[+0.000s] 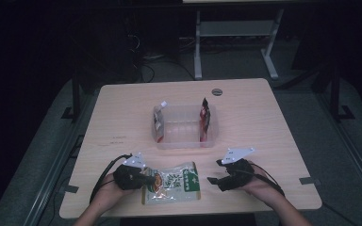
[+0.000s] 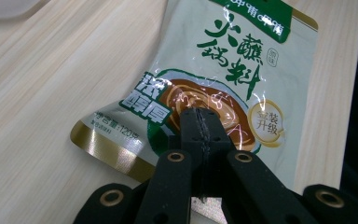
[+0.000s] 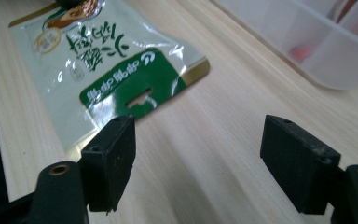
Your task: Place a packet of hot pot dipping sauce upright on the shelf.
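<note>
A green-and-white sauce pouch (image 1: pixel 172 182) lies flat on the near part of the wooden table (image 1: pixel 122 117), between the two hands, with its green header end pointing right. The left gripper (image 1: pixel 147 179) sits at the pouch's left end; in the left gripper view its jaws stand pressed together over the printed bowl picture on the pouch (image 2: pixel 223 79), and they look clamped on the film there, though how much of the film lies between the pads is hidden. The right gripper (image 1: pixel 213 181) rests just right of the pouch with its jaws wide apart and nothing between them; in the right gripper view the pouch's green header with its hang slot (image 3: pixel 135 88) lies just beyond the left jaw, not touched. Farther back, near the middle of the table, stands a clear plastic bin (image 1: pixel 185 140) with a packet (image 1: pixel 159 121) upright against its left wall and a dark red packet (image 1: pixel 204 118) upright against its right wall. The step in hand seems to be taking hold of the pouch so it can join the others in the bin. The next move probably calls for lifting the left end clear of the table without the slick film slipping, with the right gripper closing on the header if the pouch sags, then carrying it to the far side and standing it in the open middle of the bin.
</note>
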Action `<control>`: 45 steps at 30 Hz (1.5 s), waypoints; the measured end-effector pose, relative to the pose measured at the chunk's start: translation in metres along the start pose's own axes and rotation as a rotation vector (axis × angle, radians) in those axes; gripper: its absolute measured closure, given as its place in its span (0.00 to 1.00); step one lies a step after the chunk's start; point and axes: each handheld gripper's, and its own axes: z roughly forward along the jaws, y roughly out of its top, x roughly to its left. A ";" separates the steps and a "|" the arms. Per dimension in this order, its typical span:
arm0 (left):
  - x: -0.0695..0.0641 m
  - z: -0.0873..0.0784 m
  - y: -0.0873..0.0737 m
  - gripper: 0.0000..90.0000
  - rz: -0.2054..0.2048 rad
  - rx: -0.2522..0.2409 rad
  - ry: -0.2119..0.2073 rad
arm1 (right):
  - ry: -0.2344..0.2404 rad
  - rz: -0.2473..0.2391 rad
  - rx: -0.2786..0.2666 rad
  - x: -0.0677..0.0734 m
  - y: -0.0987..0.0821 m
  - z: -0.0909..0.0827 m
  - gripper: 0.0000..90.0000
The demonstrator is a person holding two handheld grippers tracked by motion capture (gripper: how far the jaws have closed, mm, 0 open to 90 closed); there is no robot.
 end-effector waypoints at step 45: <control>0.004 0.017 0.021 0.97 0.101 0.054 -0.025 | 0.135 0.069 0.021 -0.005 0.008 0.003 0.15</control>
